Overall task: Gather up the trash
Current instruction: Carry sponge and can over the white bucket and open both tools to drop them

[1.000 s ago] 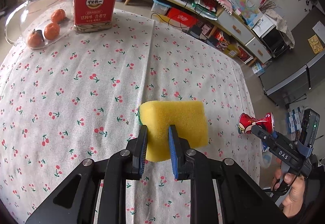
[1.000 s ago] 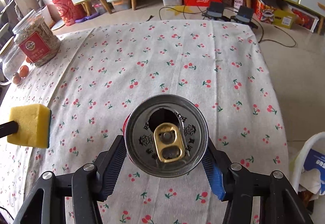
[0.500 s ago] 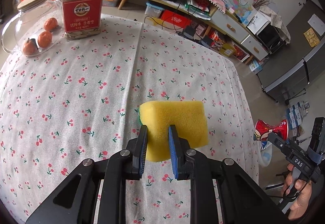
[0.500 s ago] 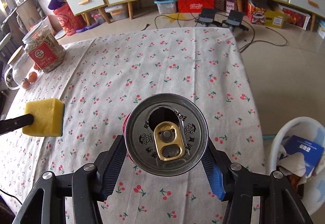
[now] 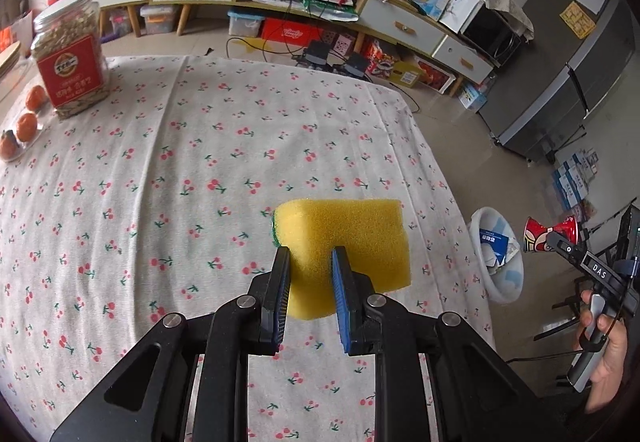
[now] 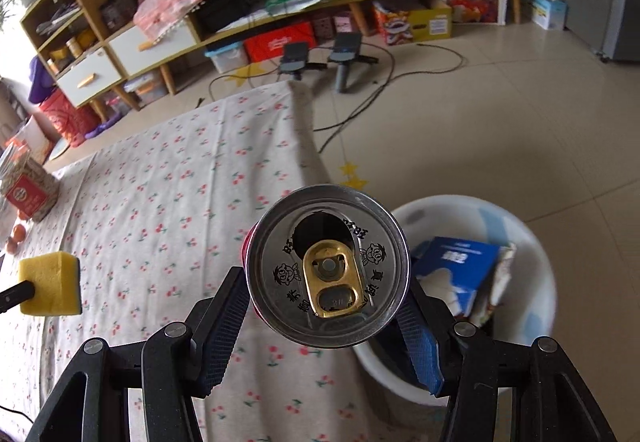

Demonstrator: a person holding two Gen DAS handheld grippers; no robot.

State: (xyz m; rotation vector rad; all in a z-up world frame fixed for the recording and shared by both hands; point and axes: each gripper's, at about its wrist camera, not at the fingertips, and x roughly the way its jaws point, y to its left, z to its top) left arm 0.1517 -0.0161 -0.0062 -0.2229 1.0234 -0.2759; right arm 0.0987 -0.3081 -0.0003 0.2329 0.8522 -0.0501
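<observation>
My right gripper [image 6: 324,306] is shut on a crushed red drink can [image 6: 328,266], its opened silver top facing the camera. It holds the can past the table's right edge, beside and above a white waste bin [image 6: 536,254] with a blue carton and paper inside. In the left wrist view the can [image 5: 550,234] and right gripper [image 5: 560,242] hang at the far right over the floor near the bin [image 5: 498,254]. My left gripper [image 5: 310,270] is shut on a yellow sponge [image 5: 344,242] above the cherry-print tablecloth [image 5: 200,161].
A jar of seeds with a red label [image 5: 70,65] and small oranges [image 5: 26,121] stand at the table's far left. Cables and two device stands [image 6: 320,53] lie on the floor beyond the table. A low cabinet lines the wall.
My right gripper has carried the can rightward, off the table edge and toward the white bin. My left gripper still holds the sponge, its view now turned toward the right.
</observation>
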